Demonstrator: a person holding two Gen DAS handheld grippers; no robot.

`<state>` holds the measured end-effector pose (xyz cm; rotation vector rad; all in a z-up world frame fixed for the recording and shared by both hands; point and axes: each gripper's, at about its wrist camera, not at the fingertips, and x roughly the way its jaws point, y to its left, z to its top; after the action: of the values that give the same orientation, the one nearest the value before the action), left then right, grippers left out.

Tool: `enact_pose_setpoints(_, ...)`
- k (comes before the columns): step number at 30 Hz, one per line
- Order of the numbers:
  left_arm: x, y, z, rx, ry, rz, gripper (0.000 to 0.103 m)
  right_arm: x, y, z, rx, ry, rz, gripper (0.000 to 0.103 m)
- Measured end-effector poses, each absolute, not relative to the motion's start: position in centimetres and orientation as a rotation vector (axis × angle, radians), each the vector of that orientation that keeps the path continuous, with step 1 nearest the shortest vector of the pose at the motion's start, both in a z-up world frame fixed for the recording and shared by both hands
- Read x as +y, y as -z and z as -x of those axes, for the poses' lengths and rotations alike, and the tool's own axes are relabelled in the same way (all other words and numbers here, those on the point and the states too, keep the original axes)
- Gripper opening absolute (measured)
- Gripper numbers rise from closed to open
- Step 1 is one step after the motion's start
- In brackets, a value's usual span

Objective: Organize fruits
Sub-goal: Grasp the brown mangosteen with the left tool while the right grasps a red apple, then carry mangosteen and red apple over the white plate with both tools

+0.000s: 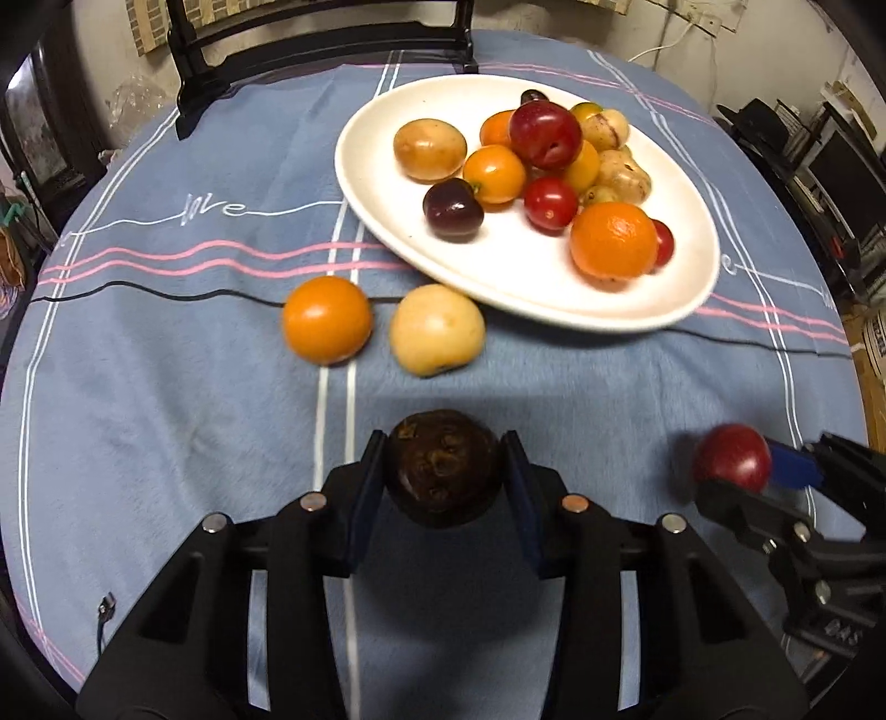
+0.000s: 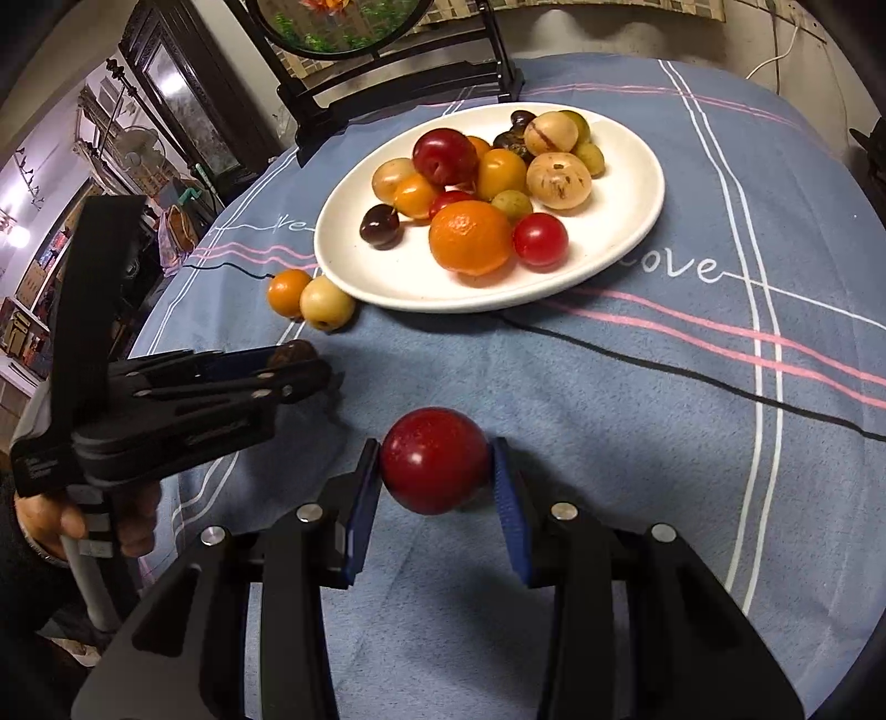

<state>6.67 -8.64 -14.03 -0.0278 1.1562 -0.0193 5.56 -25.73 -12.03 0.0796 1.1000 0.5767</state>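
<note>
While the left tool (image 1: 444,471) is gripping a dark brown fruit (image 1: 443,468) between its blue pads, the right tool (image 2: 437,468) is clamping a red plum (image 2: 434,459) in the same way. Both tools are hanging over the blue worktop (image 1: 166,387), short of the white plate (image 1: 387,238).

The left wrist view is showing the brown fruit whole, with its rough, pitted skin. In the right wrist view, only a sliver of that fruit (image 2: 293,351) is showing past the left tool's (image 2: 302,365) fingers, seen side-on. That view alone is showing the person's hand (image 2: 83,520) wrapped round the left tool's handle.

The left wrist view is showing the right tool (image 1: 742,471) at its right edge, with the plum (image 1: 731,457) at its tip.

Two loose fruits are lying on the worktop just beside the plate's near rim: an orange one (image 1: 326,320) and a pale yellow one (image 1: 436,329). In the left wrist view they are standing slightly apart; in the right wrist view the orange one (image 2: 288,292) and the yellow one (image 2: 326,303) are appearing to touch.

The plate is holding a heap of mixed fruit, with a mandarin (image 1: 613,239) nearest the tools. The right wrist view is exposing the plate's (image 2: 637,221) far pale fruits more fully. Only that view is showing a round framed panel (image 2: 343,27) behind the plate.
</note>
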Motion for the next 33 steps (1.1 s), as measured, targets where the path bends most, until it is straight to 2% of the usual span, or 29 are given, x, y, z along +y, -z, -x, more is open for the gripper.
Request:
enact_pose_setpoints(19,-6.7,12.0,-1.4,1.143,0.075,-0.046,0.042,-20.7,12.4,0.4,1.132,-0.599,-0.060,0.040)
enact_pose_setpoints(33,-6.3,12.4,-2.0,1.154,0.142,-0.065,0.042,-19.9,12.8,0.9,1.143,-0.538,-0.076,0.040)
